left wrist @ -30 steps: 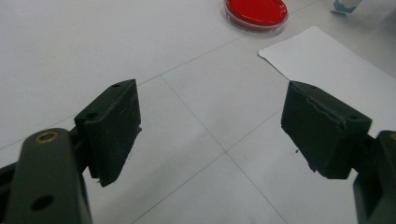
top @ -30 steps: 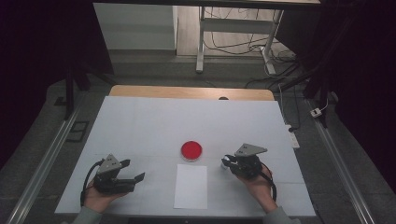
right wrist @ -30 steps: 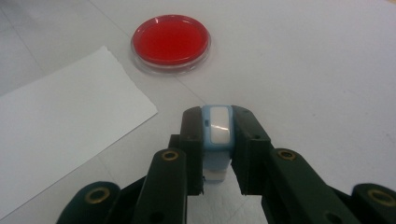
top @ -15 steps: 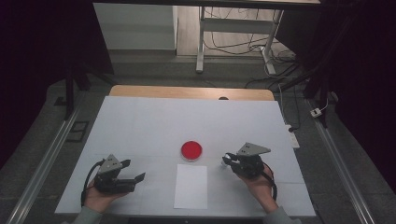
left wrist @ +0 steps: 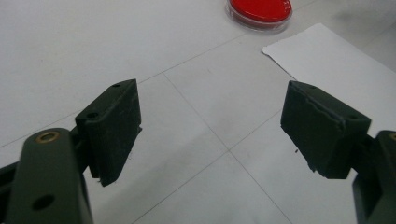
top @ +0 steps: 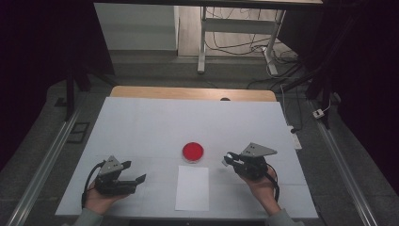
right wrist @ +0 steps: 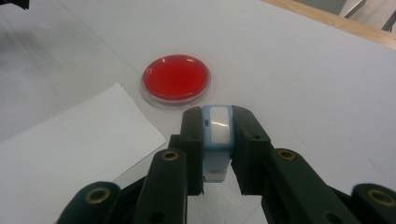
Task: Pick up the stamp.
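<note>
So the right gripper is clamped on a small light-blue and white thing, maybe a slim tool or stick of some sort, honestly hard to tell what it is from the right gripper view, and it sits just short of the red dish, a little to the dish's right in the high view. The white sheet of paper lies right in front of the dish on the person's side, nearly touching its rim. The left gripper rests well off to the dish's left with its jaws wide apart and nothing between them. Biggest risk looks like the grip itself: the blue thing is pinched on narrow faces and sticks up past the pads, so any push against the dish could make it pivot or slide out. The dish is also shallow and sits loose on the white table, with the free gripper nowhere near to steady it, so a sideways nudge would probably skate it away or up onto the paper. Coming in too steep could dig into the red surface and smear it.
</note>
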Demonstrator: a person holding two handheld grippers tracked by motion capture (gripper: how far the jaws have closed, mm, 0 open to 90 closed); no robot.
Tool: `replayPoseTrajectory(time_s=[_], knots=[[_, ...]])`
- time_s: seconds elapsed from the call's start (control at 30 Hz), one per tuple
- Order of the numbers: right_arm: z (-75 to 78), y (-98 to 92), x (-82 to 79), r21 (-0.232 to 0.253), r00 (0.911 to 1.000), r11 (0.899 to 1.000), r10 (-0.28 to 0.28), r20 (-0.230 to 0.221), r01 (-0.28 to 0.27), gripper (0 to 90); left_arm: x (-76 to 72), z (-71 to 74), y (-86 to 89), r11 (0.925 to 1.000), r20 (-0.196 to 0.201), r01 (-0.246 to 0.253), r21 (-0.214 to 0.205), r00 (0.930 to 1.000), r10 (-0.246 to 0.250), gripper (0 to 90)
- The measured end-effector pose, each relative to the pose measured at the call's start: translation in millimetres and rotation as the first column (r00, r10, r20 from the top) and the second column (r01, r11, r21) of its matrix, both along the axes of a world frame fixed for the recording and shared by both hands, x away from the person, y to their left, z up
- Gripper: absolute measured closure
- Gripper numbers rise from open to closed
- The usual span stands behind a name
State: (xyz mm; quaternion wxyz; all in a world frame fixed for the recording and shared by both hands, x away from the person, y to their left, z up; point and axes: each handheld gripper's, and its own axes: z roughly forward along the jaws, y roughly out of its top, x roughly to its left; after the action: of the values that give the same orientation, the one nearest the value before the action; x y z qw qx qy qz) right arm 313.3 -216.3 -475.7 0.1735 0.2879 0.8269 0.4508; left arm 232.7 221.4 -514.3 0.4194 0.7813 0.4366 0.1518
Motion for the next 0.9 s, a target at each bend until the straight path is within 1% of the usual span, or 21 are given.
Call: replayPoseTrajectory(time_s=[0.23, 0.37, 0.4, 0.53, 0.9], knots=[[3.7, 0.5, -2.4, 0.029, 1.0000, 1.000, 0.000, 0.009, 0.000, 75.3, 0.2, -0.2, -0.1, 1.0000, 0.000, 0.002, 0.000, 1.0000, -0.002, 20.8], [5.5, 0.6, -3.6, 0.037, 0.9999, 0.999, 0.001, 0.012, -0.002, 75.3, 0.3, -0.2, 0.1, 1.0000, -0.001, -0.001, 0.001, 1.0000, 0.001, 20.8], [6.4, 0.9, -4.1, 0.048, 0.9999, 0.999, 0.006, 0.011, -0.007, 75.3, 0.3, -0.3, 0.2, 1.0000, -0.001, -0.001, 0.001, 1.0000, 0.001, 20.8], [7.5, 2.1, -5.2, 0.064, 0.9999, 0.998, 0.012, 0.011, -0.013, 75.3, 0.4, -0.5, 0.3, 1.0000, -0.002, -0.002, 0.001, 1.0000, 0.002, 20.8], [9.9, 5.3, -7.5, 0.086, 0.9994, 0.996, 0.036, 0.004, -0.036, 75.3, 0.5, -0.8, 0.0, 1.0000, -0.003, -0.001, 0.002, 1.0000, 0.001, 20.8]])
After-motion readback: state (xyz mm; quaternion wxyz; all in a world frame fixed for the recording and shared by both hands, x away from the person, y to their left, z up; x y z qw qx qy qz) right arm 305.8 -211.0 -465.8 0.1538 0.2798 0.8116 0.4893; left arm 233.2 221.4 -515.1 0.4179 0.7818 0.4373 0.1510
